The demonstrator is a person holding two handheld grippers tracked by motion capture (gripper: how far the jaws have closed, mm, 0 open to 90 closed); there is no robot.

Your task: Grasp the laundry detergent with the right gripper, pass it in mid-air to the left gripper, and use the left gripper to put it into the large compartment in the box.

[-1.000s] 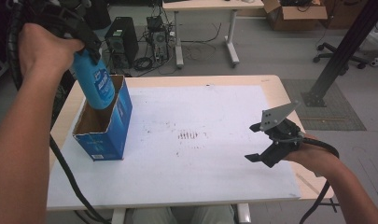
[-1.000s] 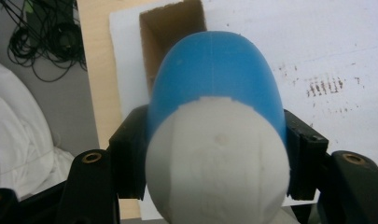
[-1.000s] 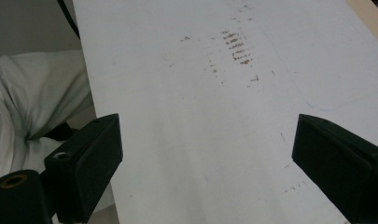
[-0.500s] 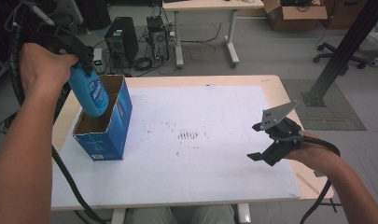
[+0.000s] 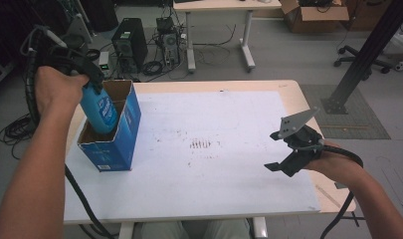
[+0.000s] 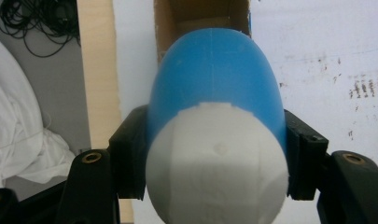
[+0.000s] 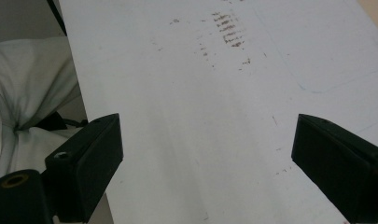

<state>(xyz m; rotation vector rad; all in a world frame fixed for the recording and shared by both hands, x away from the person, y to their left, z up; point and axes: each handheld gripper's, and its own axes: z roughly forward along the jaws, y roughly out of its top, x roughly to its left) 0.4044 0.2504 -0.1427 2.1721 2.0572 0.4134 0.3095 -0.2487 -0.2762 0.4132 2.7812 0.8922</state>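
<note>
blue bottle [image 5: 100, 110] in left gripper [image 5: 84, 79]

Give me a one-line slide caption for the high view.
Left gripper lowers a blue plastic bottle into an open blue cardboard box; right gripper waits open over the white table.

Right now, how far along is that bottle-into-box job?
Done: the left gripper has the blue bottle clamped, its lower end already inside the open blue box. Left: lowering it fully and letting go. The right gripper waits open over the table.
</note>
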